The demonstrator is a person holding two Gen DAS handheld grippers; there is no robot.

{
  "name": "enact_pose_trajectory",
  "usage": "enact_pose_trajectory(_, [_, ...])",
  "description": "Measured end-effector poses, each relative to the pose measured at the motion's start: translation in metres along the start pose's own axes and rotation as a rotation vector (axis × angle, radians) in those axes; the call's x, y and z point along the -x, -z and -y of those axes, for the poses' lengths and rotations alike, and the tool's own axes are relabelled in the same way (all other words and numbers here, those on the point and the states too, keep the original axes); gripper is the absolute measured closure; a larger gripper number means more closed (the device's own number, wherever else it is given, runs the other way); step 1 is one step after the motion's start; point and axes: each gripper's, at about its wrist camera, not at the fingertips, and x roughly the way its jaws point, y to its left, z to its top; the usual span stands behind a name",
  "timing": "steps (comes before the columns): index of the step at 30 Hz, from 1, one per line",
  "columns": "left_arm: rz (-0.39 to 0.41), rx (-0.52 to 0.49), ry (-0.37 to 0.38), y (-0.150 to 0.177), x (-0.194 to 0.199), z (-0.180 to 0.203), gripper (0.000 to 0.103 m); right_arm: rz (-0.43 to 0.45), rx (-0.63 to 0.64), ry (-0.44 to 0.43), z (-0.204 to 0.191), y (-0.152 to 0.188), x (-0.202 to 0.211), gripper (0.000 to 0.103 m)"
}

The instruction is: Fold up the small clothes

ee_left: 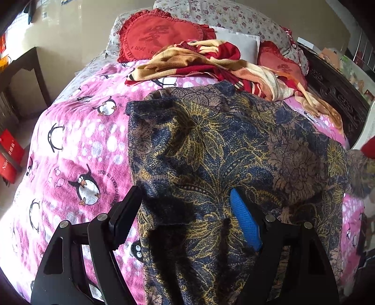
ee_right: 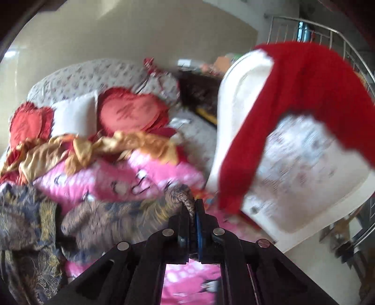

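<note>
My left gripper (ee_left: 185, 201) stands wide open over the patterned garment (ee_left: 222, 140). My right gripper (ee_right: 193, 206) is clamped on its edge.

Bright daylight lit both views, with glare on the glossy cream floor (ee_left: 70, 21). Gripper shadows darkened the blue-and-gold floral garment (ee_left: 211, 152). The right wrist view was motion-blurred; fisheye corners vignetted black.

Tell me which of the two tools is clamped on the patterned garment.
The right tool: its fingers are pinched shut on an edge of the patterned garment. The left tool stands wide open over it.
</note>
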Motion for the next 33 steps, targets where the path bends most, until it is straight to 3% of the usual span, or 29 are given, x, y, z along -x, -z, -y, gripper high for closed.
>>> enact_pose_trajectory(2, [0.007,-0.01,0.006,0.001,0.003,0.002,0.024,-0.039,-0.069,-0.126,0.021,-0.018,0.011,0.099])
enact_pose_trajectory(4, [0.018,-0.021,0.008,0.002,0.007,0.004,0.024,-0.053,-0.053,-0.229,0.023,-0.029,0.026,0.099])
enact_pose_trajectory(10, [0.045,-0.01,0.025,-0.001,0.014,0.001,0.024,-0.036,0.037,-0.536,-0.032,-0.047,0.08,0.099])
enact_pose_trajectory(15, [0.071,0.011,0.043,-0.002,0.026,-0.007,0.024,-0.054,0.091,-0.764,-0.132,-0.061,0.09,0.099])
enact_pose_trajectory(20, [0.092,0.048,0.038,0.0,0.038,-0.029,0.024,-0.154,0.23,-0.914,-0.279,-0.056,0.073,0.099])
enact_pose_trajectory(25, [0.101,0.077,0.021,0.002,0.043,-0.052,0.024,-0.363,0.397,-1.004,-0.429,-0.001,0.035,0.099])
enact_pose_trajectory(28, [0.1,0.073,0.021,0.002,0.043,-0.061,0.024,-0.506,0.447,-1.043,-0.48,0.032,0.012,0.098])
enact_pose_trajectory(29, [0.105,0.069,0.033,0.002,0.044,-0.063,0.024,-0.51,0.443,-1.055,-0.483,0.037,0.01,0.097])
enact_pose_trajectory(32, [0.125,0.058,0.087,0.003,0.045,-0.065,0.024,-0.464,0.41,-1.095,-0.466,0.038,0.012,0.081])
enact_pose_trajectory(33, [0.123,0.053,0.104,0.002,0.044,-0.064,0.024,-0.455,0.386,-1.112,-0.457,0.036,0.01,0.059])
